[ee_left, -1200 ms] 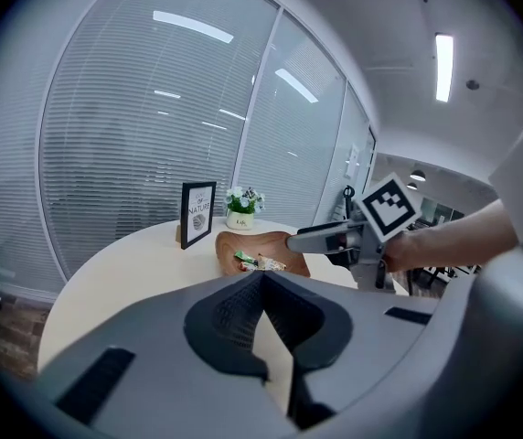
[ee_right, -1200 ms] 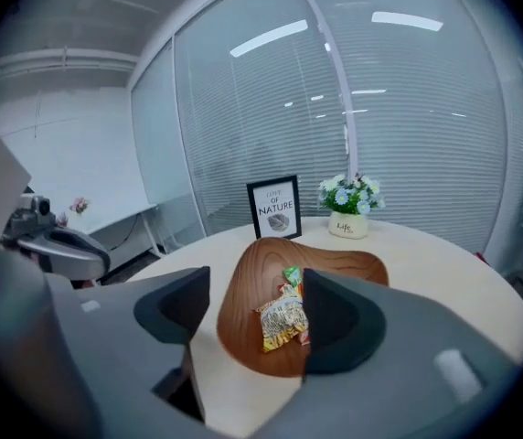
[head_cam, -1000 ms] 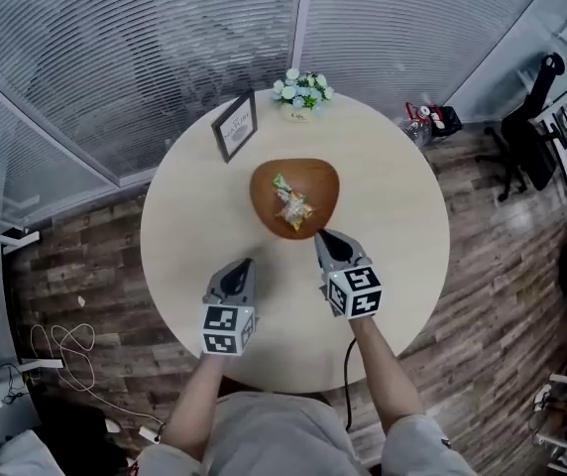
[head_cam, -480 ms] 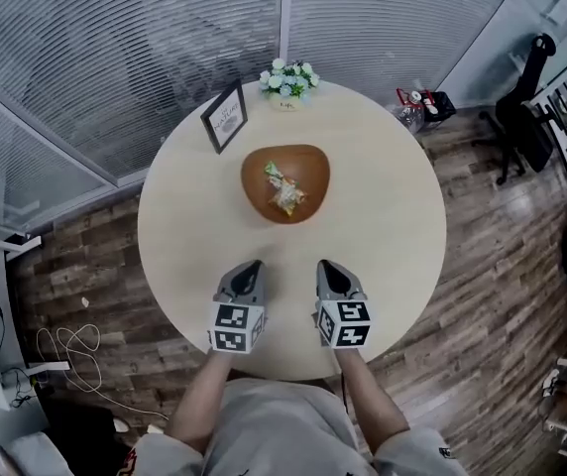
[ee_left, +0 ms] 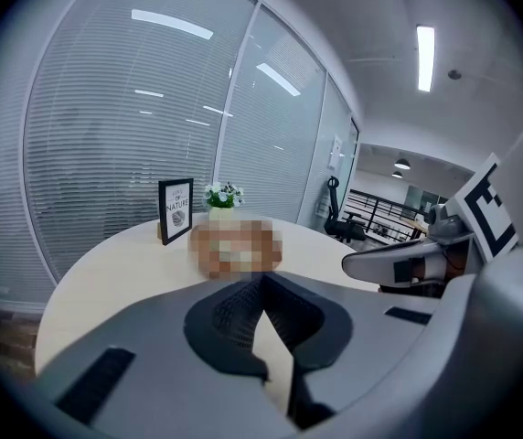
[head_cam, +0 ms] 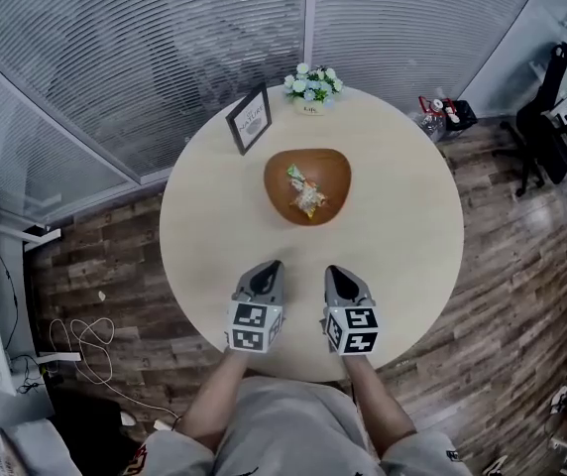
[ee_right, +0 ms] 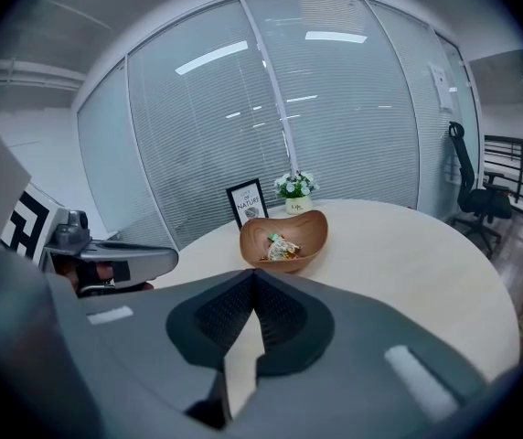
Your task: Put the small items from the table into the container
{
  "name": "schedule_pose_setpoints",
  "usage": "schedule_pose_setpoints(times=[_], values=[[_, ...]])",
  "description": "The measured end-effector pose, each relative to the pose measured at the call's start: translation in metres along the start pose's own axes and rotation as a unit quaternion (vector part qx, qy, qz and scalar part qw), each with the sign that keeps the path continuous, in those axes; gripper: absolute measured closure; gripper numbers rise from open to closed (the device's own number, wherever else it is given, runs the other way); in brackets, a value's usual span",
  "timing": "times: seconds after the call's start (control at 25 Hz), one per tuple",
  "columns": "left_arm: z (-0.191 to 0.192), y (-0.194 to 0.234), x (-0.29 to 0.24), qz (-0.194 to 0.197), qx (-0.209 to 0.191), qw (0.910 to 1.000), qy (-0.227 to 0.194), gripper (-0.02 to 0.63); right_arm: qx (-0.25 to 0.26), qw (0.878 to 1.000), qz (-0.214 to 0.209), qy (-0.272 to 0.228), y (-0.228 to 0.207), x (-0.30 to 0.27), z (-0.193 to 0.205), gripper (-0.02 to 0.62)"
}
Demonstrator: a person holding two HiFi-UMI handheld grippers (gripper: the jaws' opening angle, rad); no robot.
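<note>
Just now, from the head view, the right gripper (head_cam: 335,271) has drawn back from the rim of the wooden bowl (head_cam: 276,172), where it stood a second ago, to the near edge of the tabletop (head_cam: 402,216); the left gripper (head_cam: 267,269) has shifted only a little and sits just beside it, the two well apart from the bowl; the bowl stays near the middle of the tabletop with the wrapped items (head_cam: 308,194) lying inside it; a picture frame (head_cam: 250,119) and a flower pot (head_cam: 312,84) stand at the far edge, and no loose small thing shows on the bare surface. Next, the left gripper view shows that gripper's jaws closed tip to tip with nothing between them; the frame and flowers stand beyond, and the spot where the bowl should be is too blurred to read; the right gripper shows at the right edge. Last, the right gripper view shows its jaws likewise pressed together and empty; the bowl stands straight ahead, apart from them, with the wrappers in its hollow. Judging from this, the last item has been dropped in and the hands are pulled clear; the task looks finished, with nothing left to fetch.
</note>
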State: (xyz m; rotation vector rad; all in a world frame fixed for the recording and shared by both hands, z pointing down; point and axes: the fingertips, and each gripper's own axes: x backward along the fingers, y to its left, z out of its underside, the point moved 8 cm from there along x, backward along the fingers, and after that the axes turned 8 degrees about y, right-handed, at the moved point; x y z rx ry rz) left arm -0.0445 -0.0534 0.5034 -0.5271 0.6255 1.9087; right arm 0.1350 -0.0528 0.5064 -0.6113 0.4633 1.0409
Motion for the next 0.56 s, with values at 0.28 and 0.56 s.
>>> schedule_pose_setpoints(times=[0.28,0.56], values=[[-0.002,0.003,0.007,-0.013,0.005,0.9999,-0.003,0.600,0.006,1.000,-0.014,0.004,0.008,-0.004,-0.003,0.594],[-0.004,0.010,0.006,-0.016,0.008,0.9998,-0.006,0.600,0.020,1.000,-0.015,0.006,0.013,-0.009,-0.008,0.594]])
